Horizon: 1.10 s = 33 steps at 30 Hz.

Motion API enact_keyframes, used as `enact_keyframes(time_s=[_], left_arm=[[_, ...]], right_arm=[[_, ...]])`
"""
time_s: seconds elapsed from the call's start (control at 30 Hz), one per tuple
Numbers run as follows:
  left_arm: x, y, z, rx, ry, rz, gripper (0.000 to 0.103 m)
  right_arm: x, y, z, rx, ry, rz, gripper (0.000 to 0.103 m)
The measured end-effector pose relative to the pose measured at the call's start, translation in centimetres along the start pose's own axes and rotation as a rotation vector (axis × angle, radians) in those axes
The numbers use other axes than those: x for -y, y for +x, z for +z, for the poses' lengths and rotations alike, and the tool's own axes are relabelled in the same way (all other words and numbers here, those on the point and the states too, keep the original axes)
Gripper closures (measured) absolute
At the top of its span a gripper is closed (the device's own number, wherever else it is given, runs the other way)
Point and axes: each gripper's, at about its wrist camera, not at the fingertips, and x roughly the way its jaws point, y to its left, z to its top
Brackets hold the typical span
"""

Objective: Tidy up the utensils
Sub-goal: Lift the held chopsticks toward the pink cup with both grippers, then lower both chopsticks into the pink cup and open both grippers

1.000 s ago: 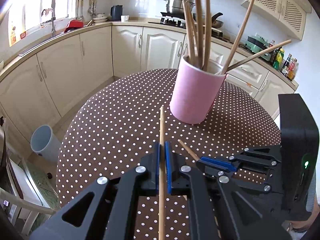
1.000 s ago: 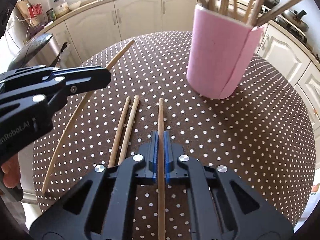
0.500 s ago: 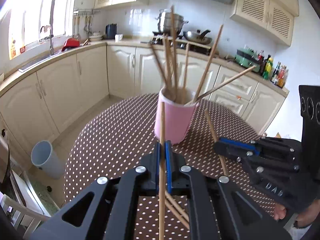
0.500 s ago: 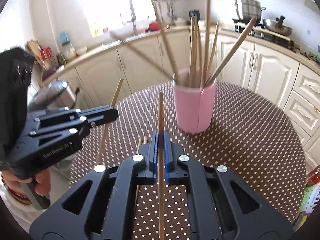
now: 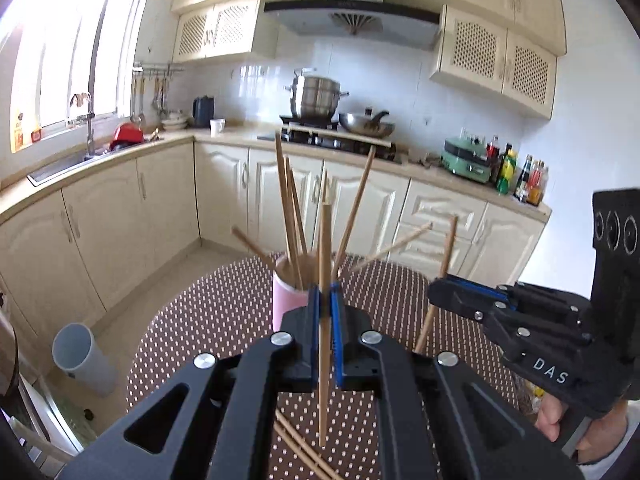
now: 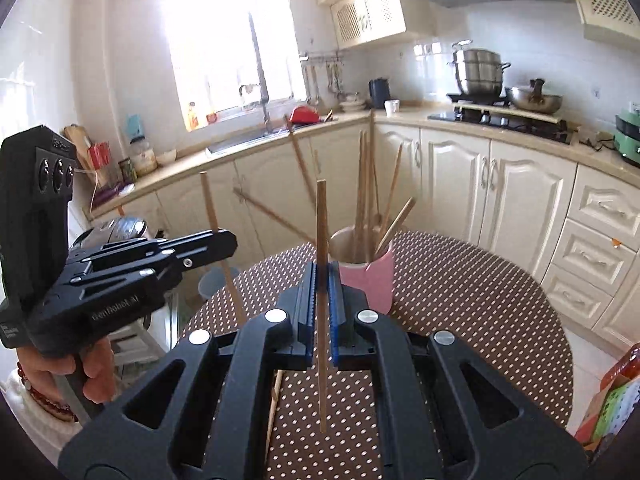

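**Both grippers lifted off the table, one chopstick each**

Both grippers are now sitting higher than a second ago: the table has dropped low in both views and the pink cup looks smaller and farther off.

Left gripper (image 5: 325,320): jaws are pinching tight on a chopstick (image 5: 325,264), standing nearly upright, lower end hanging free above the table (image 5: 208,320). Right gripper (image 6: 321,308): same state, jaws clamping its own chopstick (image 6: 321,240), also close to vertical, clear of the tabletop.

Each gripper is showing up in the other's view, side by side, a hand (image 6: 94,372) wrapping each handle.

Pink cup (image 6: 368,280) is standing upright toward the table's far edge, beyond both sets of jaws, with a fan of chopsticks (image 6: 366,184) leaning out of it. Loose chopsticks (image 5: 300,448) are lying flat near the table's near edge, under the left gripper body.
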Motion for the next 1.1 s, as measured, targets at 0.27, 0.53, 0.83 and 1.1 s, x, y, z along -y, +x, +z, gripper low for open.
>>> enact_keyframes(time_s=[0.27, 0.53, 0.83, 1.1], left_arm=[[0.4, -0.6, 3.8, 0.121, -0.035, 0.014, 0.097], [0.8, -0.3, 7.0, 0.249, -0.057, 0.055, 0.097], [0.5, 1.8, 8.9, 0.314, -0.082, 0.072, 0.097], [-0.3, 3.9, 8.3, 0.328, -0.074, 0.084, 0.097]], right_arm=[[0.3, -1.4, 3.3, 0.131, -0.012, -0.027, 0.097], [0.1, -0.9, 6.0, 0.256, -0.015, -0.053, 0.097], [0.0, 1.2, 8.4, 0.343, -0.048, -0.084, 0.097], [0.2, 3.6, 7.8, 0.338, -0.058, -0.104, 0.097]])
